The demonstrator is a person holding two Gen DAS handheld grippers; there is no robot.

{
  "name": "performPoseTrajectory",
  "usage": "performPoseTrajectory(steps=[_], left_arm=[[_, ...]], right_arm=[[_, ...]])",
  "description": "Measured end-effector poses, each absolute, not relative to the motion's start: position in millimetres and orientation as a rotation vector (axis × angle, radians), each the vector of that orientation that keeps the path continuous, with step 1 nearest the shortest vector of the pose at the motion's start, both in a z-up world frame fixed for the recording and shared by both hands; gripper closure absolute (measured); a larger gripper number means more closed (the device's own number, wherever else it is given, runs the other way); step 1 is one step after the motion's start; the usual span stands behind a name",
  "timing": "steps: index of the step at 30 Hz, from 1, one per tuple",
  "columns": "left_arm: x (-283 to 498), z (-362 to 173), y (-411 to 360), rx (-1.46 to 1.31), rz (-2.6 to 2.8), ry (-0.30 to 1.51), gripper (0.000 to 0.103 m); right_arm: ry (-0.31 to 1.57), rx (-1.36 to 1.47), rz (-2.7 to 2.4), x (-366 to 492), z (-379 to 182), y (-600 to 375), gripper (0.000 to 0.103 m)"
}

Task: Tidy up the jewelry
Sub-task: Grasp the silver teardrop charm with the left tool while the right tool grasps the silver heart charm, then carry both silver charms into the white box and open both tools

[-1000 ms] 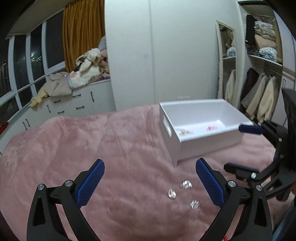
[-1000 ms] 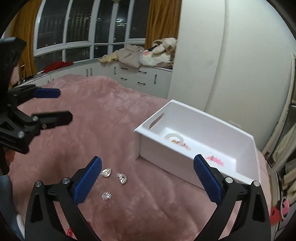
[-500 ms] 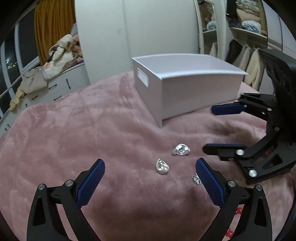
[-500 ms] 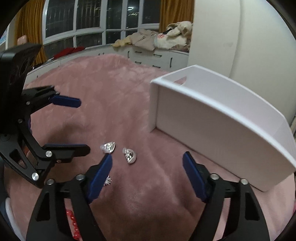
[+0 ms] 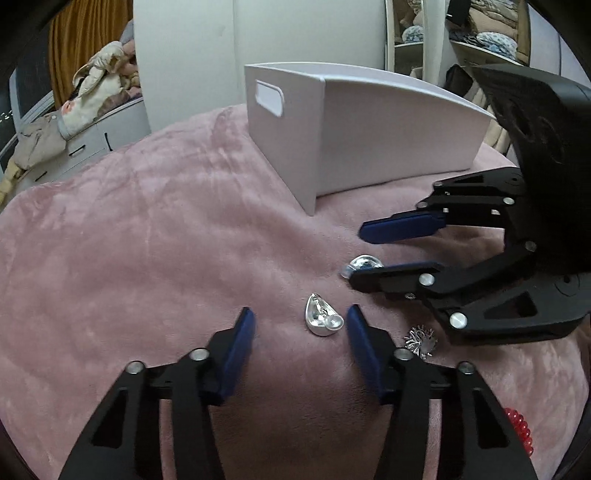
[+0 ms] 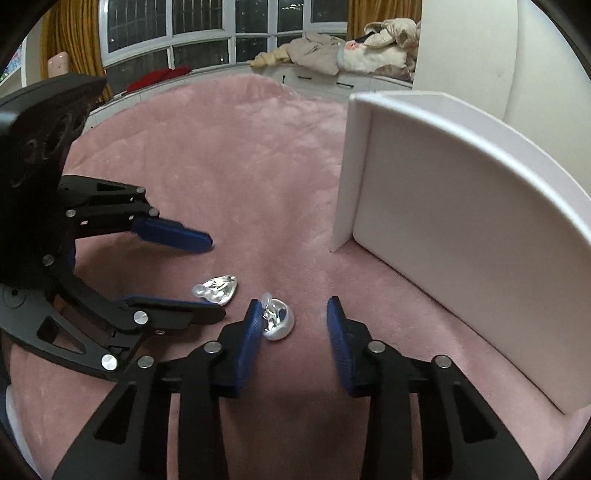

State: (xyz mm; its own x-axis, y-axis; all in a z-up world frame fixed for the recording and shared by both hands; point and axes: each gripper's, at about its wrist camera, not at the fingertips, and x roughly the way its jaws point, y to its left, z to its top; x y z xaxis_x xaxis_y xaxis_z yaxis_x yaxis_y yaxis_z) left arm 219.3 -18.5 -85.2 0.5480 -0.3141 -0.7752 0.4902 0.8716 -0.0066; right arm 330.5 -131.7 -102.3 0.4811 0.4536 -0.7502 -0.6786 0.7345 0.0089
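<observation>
Change: both grippers have dropped low over the pink blanket (image 5: 155, 229), jaws narrower than before.
White bin (image 5: 369, 133): beyond the earrings.
Left gripper (image 5: 299, 332): part-open, empty, straddling a teardrop earring (image 5: 320, 320) near its right pad.
Right gripper (image 6: 293, 321): part-open, empty; second earring (image 6: 277, 320) against its left pad.

Even, soft indoor light from overhead, windows (image 6: 199, 33) dark, faint shadows on the pink blanket (image 5: 147, 258), small glints on the silver earrings (image 5: 321, 320), strong fisheye bending and black vignette at edges, centre sharp, slight blur on the left gripper (image 6: 212, 278).
</observation>
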Motion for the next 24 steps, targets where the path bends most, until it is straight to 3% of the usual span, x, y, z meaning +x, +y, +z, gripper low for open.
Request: performPoseTrajectory(steps=[4, 6, 7, 24], left_arm=[[221, -89, -19, 0.223, -0.497, 0.869, 0.064], [222, -90, -18, 0.214, -0.501, 0.873, 0.077], [221, -90, -19, 0.211, -0.503, 0.874, 0.078], [204, -45, -20, 0.204, -0.493, 0.786, 0.079]], right_arm=[[0.823, -0.288, 0.709, 333, -103, -135, 0.086], [0.820, -0.284, 0.708, 333, -102, -135, 0.086], [0.819, -0.284, 0.707, 332, -103, -135, 0.086], [0.762, -0.261, 0.688, 314, -59, -161, 0.086]])
